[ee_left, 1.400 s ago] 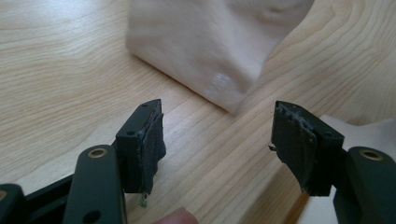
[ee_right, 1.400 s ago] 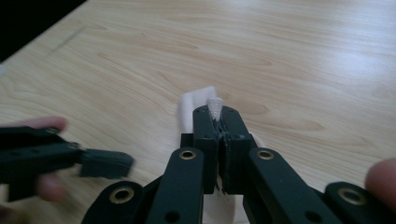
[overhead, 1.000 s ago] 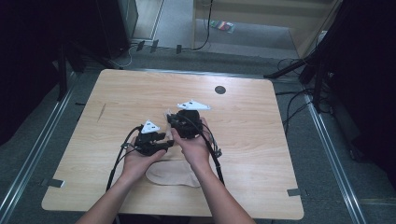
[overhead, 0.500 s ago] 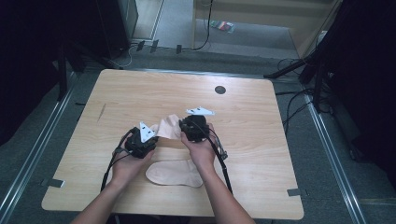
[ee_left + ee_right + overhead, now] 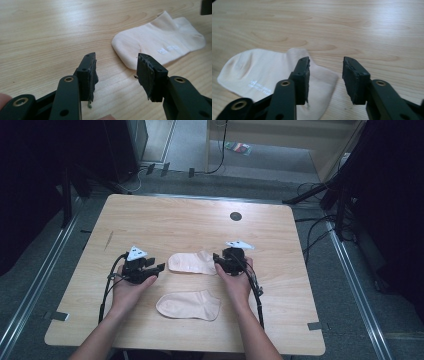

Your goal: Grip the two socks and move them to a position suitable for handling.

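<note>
Both hands have moved apart, laying one sock flat on the wooden table, and both grippers' jaws have just opened, holding nothing, above a grey floor at three o'clock.

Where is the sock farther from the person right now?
In the high view the farther sock lies flat mid-table between the left gripper and right gripper, beyond the nearer sock.

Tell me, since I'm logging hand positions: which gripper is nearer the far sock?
Right. The right gripper sits at the far sock's cuff end, jaws open and empty. The left gripper is slightly off its toe end, also open.
</note>
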Action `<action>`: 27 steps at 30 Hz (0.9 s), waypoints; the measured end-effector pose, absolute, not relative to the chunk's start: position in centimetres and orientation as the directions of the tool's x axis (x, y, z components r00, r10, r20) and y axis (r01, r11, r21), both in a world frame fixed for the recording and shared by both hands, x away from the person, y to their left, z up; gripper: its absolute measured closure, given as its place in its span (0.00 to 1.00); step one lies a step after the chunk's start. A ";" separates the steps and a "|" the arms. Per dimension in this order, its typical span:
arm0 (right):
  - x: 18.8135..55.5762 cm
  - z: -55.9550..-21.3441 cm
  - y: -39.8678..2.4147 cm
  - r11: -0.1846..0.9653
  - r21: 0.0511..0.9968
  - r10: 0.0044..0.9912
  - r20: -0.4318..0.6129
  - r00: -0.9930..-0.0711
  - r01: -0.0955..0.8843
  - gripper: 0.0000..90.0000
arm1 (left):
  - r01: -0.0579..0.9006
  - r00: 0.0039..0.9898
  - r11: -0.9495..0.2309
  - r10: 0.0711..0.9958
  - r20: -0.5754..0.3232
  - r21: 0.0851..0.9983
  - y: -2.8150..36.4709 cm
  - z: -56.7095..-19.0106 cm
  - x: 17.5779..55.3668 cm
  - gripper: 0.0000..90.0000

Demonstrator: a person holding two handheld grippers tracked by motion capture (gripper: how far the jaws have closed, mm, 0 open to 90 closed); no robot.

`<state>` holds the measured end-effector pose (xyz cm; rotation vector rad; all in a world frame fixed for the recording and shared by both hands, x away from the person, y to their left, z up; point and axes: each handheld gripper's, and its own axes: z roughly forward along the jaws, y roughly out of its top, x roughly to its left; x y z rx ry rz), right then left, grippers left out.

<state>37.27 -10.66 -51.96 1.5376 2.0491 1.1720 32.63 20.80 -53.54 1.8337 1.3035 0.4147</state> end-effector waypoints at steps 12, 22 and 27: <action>37.4 -53.8 -10.3 0.168 0.776 0.898 0.135 -0.420 0.608 0.60 | 0.684 0.391 -0.109 0.890 -0.236 0.722 18.5 -54.6 35.7 0.63; 37.2 -54.6 -9.1 0.285 0.757 0.883 0.032 -0.469 0.588 0.80 | 0.652 0.439 -0.208 0.888 -0.139 0.729 17.3 -54.5 35.5 0.97; 37.0 -54.3 -9.2 0.298 0.751 0.873 0.036 -0.487 0.590 0.97 | 0.620 0.493 -0.260 0.863 -0.110 0.741 17.2 -54.0 34.8 1.00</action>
